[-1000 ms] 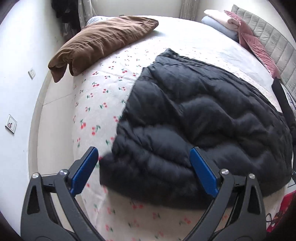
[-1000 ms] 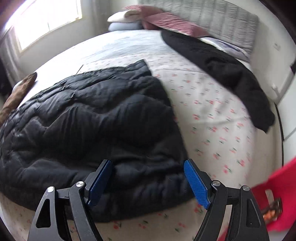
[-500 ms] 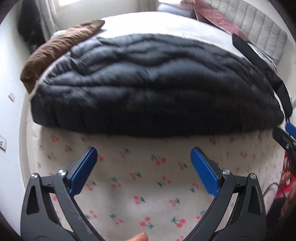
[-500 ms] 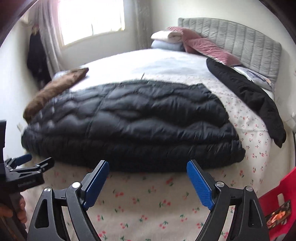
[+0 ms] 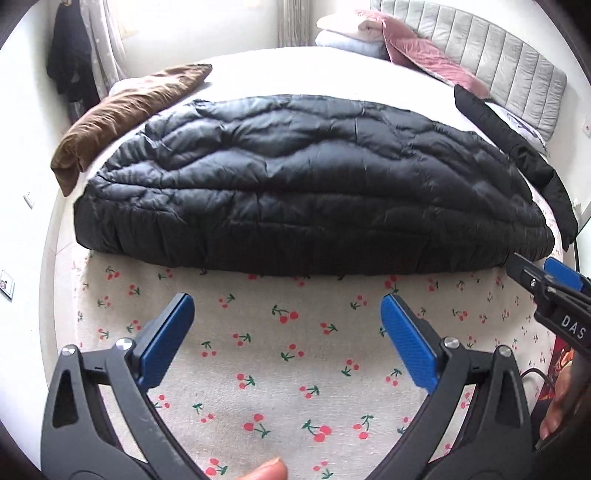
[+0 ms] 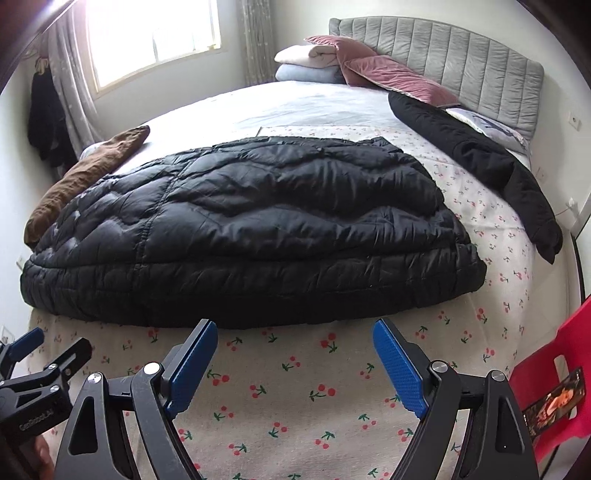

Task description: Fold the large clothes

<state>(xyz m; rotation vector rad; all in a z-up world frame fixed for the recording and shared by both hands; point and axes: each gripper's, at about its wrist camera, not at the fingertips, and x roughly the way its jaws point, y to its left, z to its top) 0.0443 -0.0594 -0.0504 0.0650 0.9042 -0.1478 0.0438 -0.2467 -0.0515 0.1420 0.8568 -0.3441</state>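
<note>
Black quilted down coat [image 5: 314, 184] lies folded on the bed, long axis running across both views. Surface glossy, puffy, with wavy stitched channels; the near edge shows a thick doubled fold, one layer stacked on another [image 6: 258, 280]. It sits on the cherry-print sheet [image 5: 280, 354], a strip of bare sheet between its near edge and both grippers.

Left gripper [image 5: 286, 332]: jaws spread wide, blue pads apart, nothing between them, hovering over the sheet short of the coat. A fingertip [image 5: 264, 470] shows at the bottom edge of the left wrist view.

Right gripper [image 6: 293, 360]: jaws spread wide, empty, also over the sheet just short of the coat's near edge. Each gripper appears at the edge of the other's view, side by side.

Surroundings: a brown pillow [image 5: 125, 110] at the far left of the coat, touching or just beside it. A second black garment [image 6: 480, 162] lies stretched along the right side of the bed, apart from the coat. At the head: grey padded headboard [image 6: 461, 55], pink pillows [image 6: 395, 77], folded white and pale blue bedding [image 6: 306, 62]. Window [image 6: 155, 33] with curtains behind; dark clothing [image 6: 44, 118] hangs at the left wall. Red plastic chair [image 6: 557, 391] at lower right, beside the bed.
</note>
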